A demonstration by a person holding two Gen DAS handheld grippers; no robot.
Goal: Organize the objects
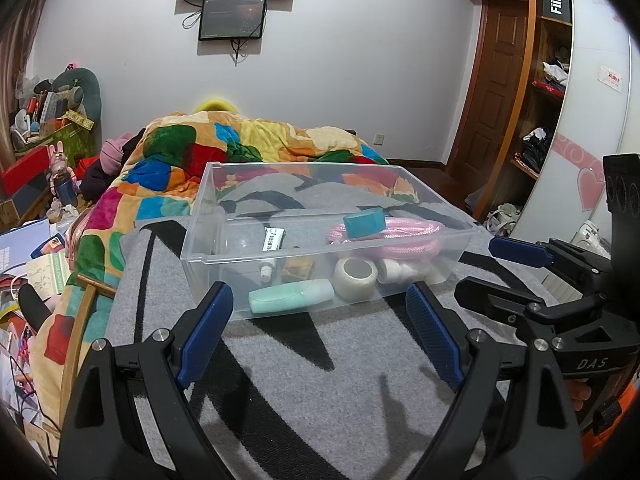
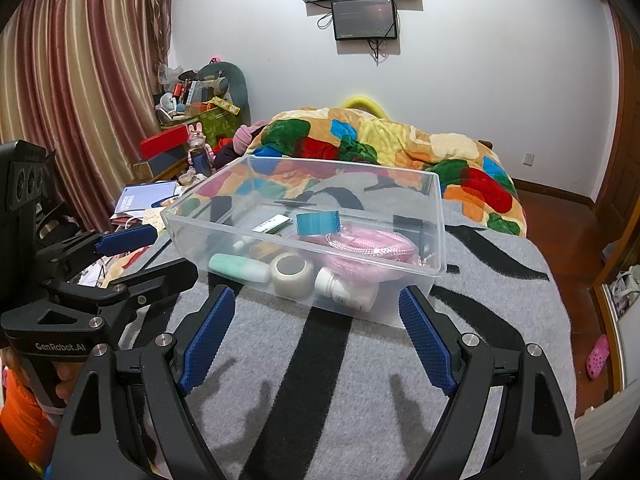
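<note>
A clear plastic bin sits on a grey blanket with black stripes, spread over a bed. Inside lie a mint-green squeeze bottle, a roll of translucent tape, a coiled pink rope, a teal box, a small white tube and a white bottle. Nothing loose shows on the blanket, so the sorting looks nearly finished. The left gripper and right gripper hover just before the bin, both spread wide and empty, blue ribbed pads facing inward.
</note>
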